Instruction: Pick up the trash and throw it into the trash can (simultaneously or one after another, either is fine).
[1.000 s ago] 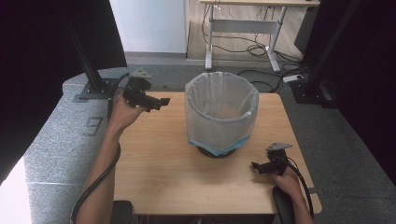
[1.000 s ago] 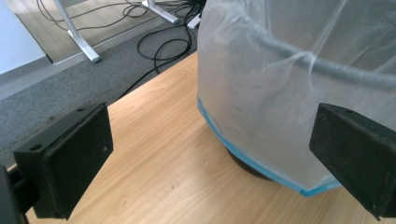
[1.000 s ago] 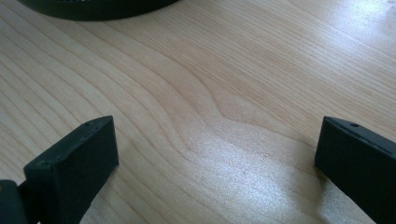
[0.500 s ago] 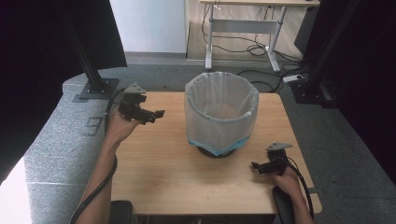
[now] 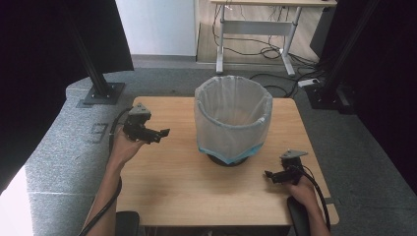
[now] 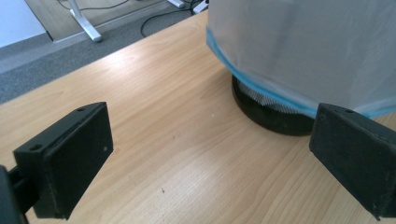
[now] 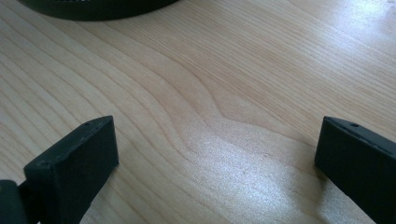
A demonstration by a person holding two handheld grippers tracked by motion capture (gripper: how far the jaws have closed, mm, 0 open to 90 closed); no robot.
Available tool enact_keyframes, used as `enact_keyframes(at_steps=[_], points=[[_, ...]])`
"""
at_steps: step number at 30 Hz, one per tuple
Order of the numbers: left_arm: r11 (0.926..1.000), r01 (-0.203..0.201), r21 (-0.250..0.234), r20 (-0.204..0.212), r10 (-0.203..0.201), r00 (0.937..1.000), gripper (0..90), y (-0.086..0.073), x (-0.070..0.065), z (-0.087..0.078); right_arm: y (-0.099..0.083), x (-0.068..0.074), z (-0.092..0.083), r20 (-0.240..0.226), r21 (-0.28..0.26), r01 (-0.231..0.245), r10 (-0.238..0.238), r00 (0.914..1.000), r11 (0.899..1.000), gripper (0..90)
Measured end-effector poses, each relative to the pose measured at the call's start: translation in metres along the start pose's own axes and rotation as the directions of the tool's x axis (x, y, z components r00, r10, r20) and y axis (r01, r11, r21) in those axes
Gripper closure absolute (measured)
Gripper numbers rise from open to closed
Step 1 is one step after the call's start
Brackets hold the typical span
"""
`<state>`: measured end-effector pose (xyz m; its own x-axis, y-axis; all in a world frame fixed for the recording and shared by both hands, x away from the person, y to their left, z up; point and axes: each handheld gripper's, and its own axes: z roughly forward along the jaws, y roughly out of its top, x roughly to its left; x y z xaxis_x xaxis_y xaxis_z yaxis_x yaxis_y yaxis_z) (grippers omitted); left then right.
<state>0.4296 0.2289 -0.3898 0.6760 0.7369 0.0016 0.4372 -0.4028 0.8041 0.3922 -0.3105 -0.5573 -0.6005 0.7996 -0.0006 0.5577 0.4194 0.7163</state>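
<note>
right hand-held gripper [image 5: 271, 175] low at near right desk [image 5: 187, 196] edge, jaws wide apart, empty. left hand-held gripper [image 5: 162, 132] raised, jaws spread, empty, aimed at bin [image 5: 232, 123] mid-desk; bin upright, left one nearer its bag [image 6: 303, 46].

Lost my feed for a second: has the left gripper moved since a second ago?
Yes. The left gripper has come back from the table's far left corner toward the person, staying left of the lined bin.

Bin [image 5: 232, 118] mid-table [image 5: 167, 187] — hand-held grippers flanking it.
</note>
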Motion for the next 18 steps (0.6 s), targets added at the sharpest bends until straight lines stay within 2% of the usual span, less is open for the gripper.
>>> enact_keyframes(at_steps=[18], points=[[0.9998,-0.004,0.019,-0.01,0.005,0.9999,0.0,-0.051,-0.013,0.024,0.0,0.0,0.0,0.0,-0.003,-0.001,0.001,1.0,1.0,0.0]])
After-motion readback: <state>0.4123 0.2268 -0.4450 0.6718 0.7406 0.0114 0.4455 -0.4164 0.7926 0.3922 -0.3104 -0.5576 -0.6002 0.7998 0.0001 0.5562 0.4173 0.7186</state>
